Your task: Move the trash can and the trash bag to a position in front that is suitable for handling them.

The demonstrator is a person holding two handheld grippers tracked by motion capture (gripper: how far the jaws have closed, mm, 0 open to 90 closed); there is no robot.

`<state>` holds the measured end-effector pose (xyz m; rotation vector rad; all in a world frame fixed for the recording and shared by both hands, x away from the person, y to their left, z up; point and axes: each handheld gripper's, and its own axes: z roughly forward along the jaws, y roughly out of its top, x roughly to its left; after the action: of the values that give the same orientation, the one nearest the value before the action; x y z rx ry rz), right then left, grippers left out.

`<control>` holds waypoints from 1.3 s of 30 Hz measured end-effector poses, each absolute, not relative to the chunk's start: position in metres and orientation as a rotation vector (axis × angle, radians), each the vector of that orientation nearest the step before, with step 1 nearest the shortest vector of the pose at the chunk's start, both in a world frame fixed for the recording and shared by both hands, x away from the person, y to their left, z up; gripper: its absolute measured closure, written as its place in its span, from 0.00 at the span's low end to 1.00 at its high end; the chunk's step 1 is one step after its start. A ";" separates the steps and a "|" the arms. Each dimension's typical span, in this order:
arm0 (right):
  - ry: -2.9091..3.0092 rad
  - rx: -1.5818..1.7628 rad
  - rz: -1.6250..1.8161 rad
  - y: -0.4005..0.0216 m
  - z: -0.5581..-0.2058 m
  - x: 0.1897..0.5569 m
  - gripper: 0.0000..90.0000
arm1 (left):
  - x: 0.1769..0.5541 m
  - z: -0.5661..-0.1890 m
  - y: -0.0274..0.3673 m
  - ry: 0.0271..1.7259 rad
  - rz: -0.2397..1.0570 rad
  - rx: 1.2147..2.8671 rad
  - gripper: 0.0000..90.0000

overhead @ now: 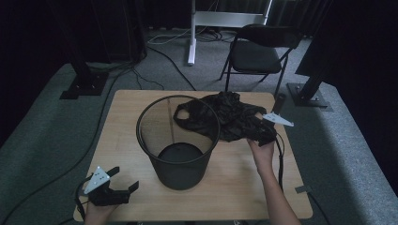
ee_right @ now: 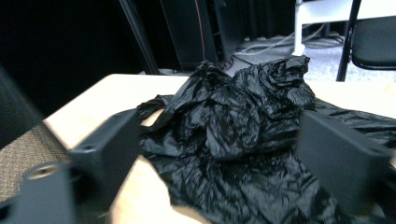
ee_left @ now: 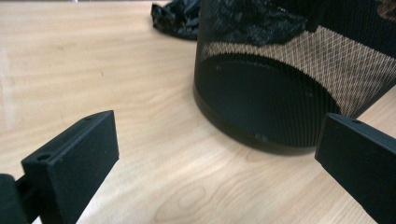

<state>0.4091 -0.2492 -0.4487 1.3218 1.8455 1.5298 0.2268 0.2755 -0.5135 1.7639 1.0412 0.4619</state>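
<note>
A black mesh wastebasket (overhead: 178, 140) stands upright in the middle of the wooden table (overhead: 126, 136). A crumpled black plastic bag (overhead: 227, 115) lies behind and to the right of it, one edge against the basket's rim. My right gripper (overhead: 265, 129) is at the bag's right edge. In the right gripper view it (ee_right: 219, 154) is open, with a fold of the bag (ee_right: 243, 116) between its jaws. My left gripper (overhead: 123, 182) stands open near the front left corner. In its own view it (ee_left: 219, 158) faces the basket (ee_left: 280, 88), with nothing between the jaws and the bag (ee_left: 177, 18) beyond.
A black folding chair (overhead: 260, 51) stands behind the table, next to a white stand leg (overhead: 191, 37). Black stand bases (overhead: 84, 85) (overhead: 307, 93) sit on the grey carpet at both sides, and cables run across the floor.
</note>
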 end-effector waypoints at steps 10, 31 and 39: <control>1.932 1.310 1.466 -0.217 -0.462 0.457 0.14 | 0.227 -0.526 0.290 1.116 0.500 1.745 0.00; 2.053 1.439 1.116 -0.188 -0.514 0.514 0.27 | 0.228 -0.538 0.291 1.129 0.459 1.759 0.00; 2.142 1.417 1.136 -0.186 -0.527 0.513 0.78 | 0.227 -0.538 0.291 1.117 0.441 1.748 0.00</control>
<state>0.5132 -0.1862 -0.5273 1.4172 2.1424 1.1362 0.2272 0.2913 -0.5383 1.7482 1.1168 0.4412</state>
